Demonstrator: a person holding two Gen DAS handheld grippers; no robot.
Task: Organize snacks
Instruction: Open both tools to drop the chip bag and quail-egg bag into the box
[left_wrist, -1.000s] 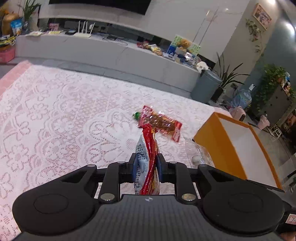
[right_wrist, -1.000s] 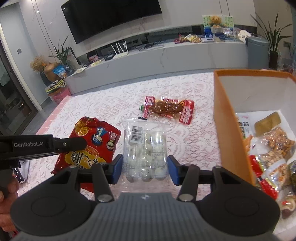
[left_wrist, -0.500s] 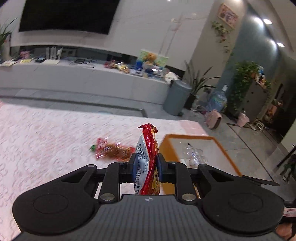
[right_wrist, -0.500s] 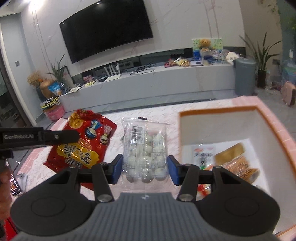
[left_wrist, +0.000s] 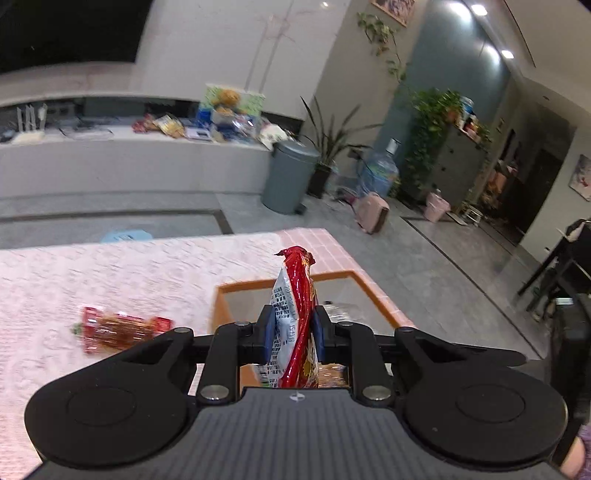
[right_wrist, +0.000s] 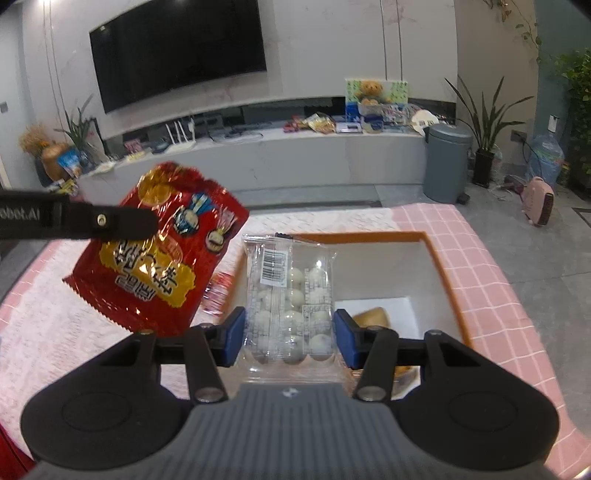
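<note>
orange box (right_wrist: 441, 266), wrapped snacks (right_wrist: 371, 317) inside

A home living room: wall television (right_wrist: 177, 55), media bench (right_wrist: 295, 158), houseplants (left_wrist: 439, 125).

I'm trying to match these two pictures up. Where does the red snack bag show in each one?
Left wrist view: the red snack bag stands edge-on at centre, pinched in the left gripper.
Right wrist view: the same bag hangs face-on at upper left, beside the clear pack of white balls in the right gripper.
Shared landmark: the orange box under both.
</note>
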